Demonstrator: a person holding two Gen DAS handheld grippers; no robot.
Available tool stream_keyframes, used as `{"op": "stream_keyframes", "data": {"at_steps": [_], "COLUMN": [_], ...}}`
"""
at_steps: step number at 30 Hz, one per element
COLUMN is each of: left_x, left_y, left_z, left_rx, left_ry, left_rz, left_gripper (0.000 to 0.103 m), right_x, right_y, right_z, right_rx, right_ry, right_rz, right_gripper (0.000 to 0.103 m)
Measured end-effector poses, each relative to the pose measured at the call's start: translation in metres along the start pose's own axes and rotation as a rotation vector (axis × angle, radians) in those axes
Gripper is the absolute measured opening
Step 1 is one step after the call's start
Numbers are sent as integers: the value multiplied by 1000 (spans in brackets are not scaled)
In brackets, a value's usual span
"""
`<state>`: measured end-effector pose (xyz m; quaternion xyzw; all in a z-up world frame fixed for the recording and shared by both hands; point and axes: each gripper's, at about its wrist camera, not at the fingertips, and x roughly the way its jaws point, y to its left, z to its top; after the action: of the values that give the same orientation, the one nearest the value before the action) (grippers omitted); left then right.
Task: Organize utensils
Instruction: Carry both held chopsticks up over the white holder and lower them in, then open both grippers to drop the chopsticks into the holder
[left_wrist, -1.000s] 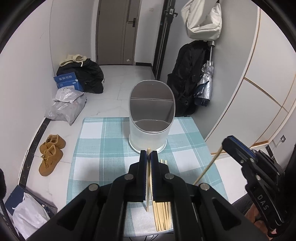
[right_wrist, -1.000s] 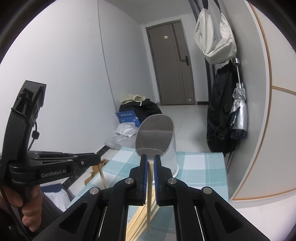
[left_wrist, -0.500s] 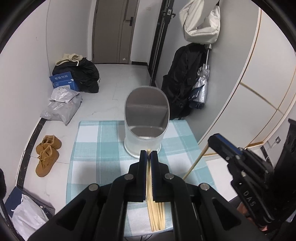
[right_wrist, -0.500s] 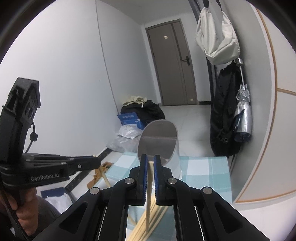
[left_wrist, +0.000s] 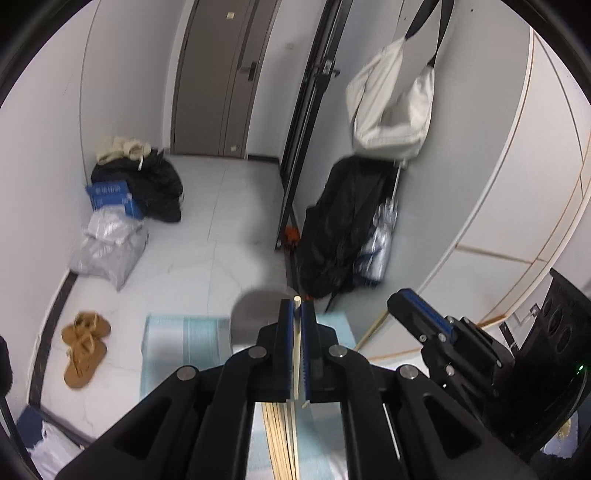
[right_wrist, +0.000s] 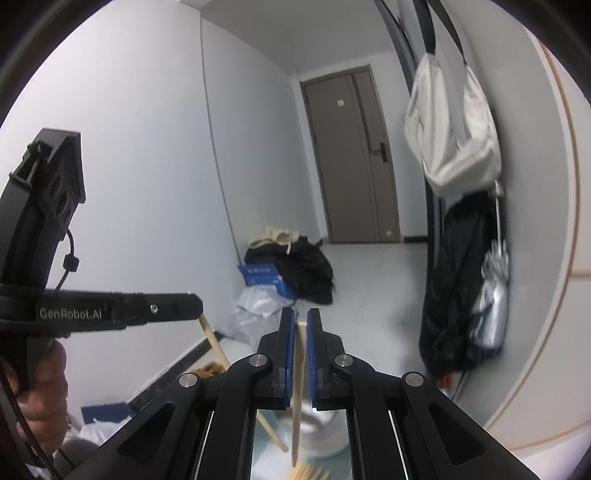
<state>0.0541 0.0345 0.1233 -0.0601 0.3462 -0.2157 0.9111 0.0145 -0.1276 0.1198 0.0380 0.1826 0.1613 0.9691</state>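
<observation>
Pale wooden chopstick (left_wrist: 296, 354) pinched in closed left gripper (left_wrist: 296, 314), 2nd chopstick (right_wrist: 297, 384) clamped in right gripper (right_wrist: 301, 317), steel oval holder (right_wrist: 321, 424) at 6 o'clock w/ loose chopsticks (left_wrist: 282, 439) on table.

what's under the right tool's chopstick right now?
Below the chopstick in the right tool: the metal holder on the checked cloth, with loose chopsticks beside it. The holder's inside is hidden behind the tool body.
</observation>
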Motion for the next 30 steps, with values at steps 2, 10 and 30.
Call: {"op": "stream_keyframes", "data": {"at_steps": [2, 10, 30], "left_x": [-1, 21, 118], "left_y": [-2, 6, 58], "left_z": [17, 59, 44], "left_rx": [8, 50, 26], "left_ry": [-19, -46, 113], "left_rz": [-8, 7, -44], "left_gripper": [0, 0, 0], "right_x": [6, 47, 126], "right_y": [-3, -20, -37], "right_z": [17, 67, 15], "right_rx": [-7, -39, -132], "right_ry": [-15, -74, 26], "right_rz": [2, -7, 77], "right_gripper": [6, 6, 6]}}
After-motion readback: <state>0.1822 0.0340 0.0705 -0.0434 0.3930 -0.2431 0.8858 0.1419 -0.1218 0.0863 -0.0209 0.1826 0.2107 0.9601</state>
